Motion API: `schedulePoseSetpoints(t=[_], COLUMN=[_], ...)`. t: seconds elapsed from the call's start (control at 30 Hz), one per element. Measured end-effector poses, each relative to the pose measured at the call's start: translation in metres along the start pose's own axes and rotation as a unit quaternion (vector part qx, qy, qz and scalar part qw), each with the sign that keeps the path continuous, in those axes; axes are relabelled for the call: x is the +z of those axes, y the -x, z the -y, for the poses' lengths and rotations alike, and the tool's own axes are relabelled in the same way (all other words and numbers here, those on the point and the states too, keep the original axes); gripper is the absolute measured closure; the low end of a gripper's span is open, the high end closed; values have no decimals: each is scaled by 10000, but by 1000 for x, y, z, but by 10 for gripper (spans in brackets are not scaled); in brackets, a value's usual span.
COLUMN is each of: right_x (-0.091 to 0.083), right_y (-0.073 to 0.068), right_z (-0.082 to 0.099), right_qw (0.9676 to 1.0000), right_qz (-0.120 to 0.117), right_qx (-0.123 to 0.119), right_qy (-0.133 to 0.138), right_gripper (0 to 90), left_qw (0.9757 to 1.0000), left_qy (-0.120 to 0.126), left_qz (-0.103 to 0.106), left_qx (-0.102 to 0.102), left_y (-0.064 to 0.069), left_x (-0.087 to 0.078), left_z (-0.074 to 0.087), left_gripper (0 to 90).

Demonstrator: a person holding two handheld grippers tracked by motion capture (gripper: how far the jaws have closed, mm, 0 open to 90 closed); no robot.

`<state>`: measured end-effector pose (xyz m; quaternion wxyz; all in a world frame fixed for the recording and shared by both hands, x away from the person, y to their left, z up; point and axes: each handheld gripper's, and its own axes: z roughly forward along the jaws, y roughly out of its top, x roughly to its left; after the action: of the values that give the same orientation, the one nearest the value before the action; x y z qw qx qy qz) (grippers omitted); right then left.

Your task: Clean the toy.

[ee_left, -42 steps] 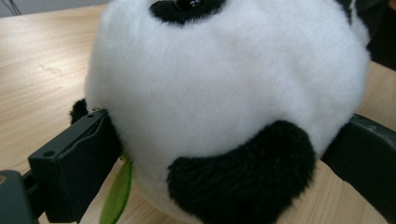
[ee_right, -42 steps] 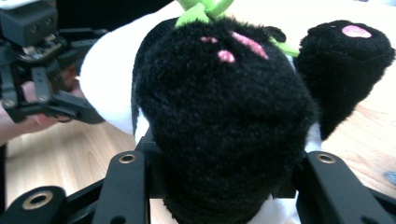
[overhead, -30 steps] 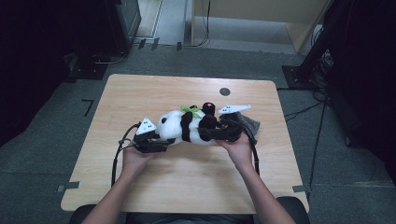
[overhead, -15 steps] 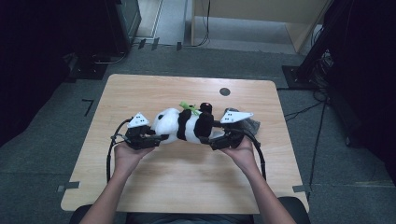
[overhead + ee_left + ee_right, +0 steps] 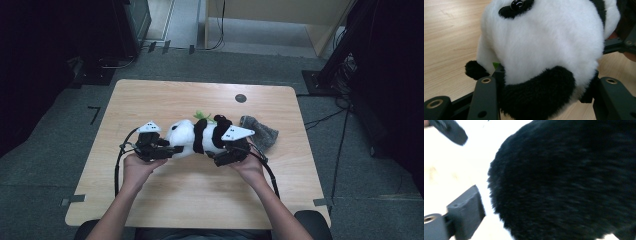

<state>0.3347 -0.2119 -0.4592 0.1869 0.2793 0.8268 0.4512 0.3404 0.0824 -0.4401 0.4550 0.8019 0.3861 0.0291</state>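
Observation:
A black-and-white panda plush (image 5: 192, 137) lies on its side across the middle of the wooden table (image 5: 150, 100). My left gripper (image 5: 167, 150) is shut on the panda's head (image 5: 544, 45), its pads sunk in the fur on both sides; its jaws have just closed in and then eased a little. My right gripper (image 5: 219, 156) sits at the panda's black hind end (image 5: 564, 182). Its jaws have just been opening; the fur is between them, and the one finger (image 5: 465, 207) I can see stands clear of it.
A grey cloth (image 5: 260, 132) lies right behind the panda's rear. A green leaf (image 5: 202, 116) sticks out at the panda's far side. A small dark round hole (image 5: 240, 98) marks the table's far part. Cables trail from both grippers toward the near edge.
The right gripper's jaws have spread off the panda's rear and that hand has sunk toward the table. The left gripper has tightened on the head and risen slightly.

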Motion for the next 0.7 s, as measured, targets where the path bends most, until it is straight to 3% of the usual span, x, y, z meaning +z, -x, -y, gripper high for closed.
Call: schedulePoseSetpoints(t=[0.1, 0.17, 0.27, 0.33, 0.47, 0.7], right_x=[-2, -6, -11, -12, -16, -33], right_y=[-1, 0, 2, 7, 19, 34], right_z=[-3, -6, -11, -11, -10, -12], right_qw=[9998, 9998, 9994, 9989, 9962, 9914], right_qz=[90, 81, 80, 0, -167, -274], right_qx=[152, 204, 305, 425, 825, 1273], right_qy=[-23, -18, -124, -192, -216, -121], right_gripper=[317, 378, 401, 404, 407, 405], left_qw=[9999, 9995, 9994, 9994, 9980, 9955], left_qy=[104, 239, 285, 307, 552, 861], left_qz=[-66, -165, -106, -4, 87, 101], left_qx=[18, 104, 169, 146, 289, 395], left_y=[-1, -1, -5, -7, -7, -11], left_x=[0, 1, 5, 5, 2, -7], left_z=[1, 2, 4, 4, 6, 17], left_gripper=[404, 300, 178, 166, 145, 146])
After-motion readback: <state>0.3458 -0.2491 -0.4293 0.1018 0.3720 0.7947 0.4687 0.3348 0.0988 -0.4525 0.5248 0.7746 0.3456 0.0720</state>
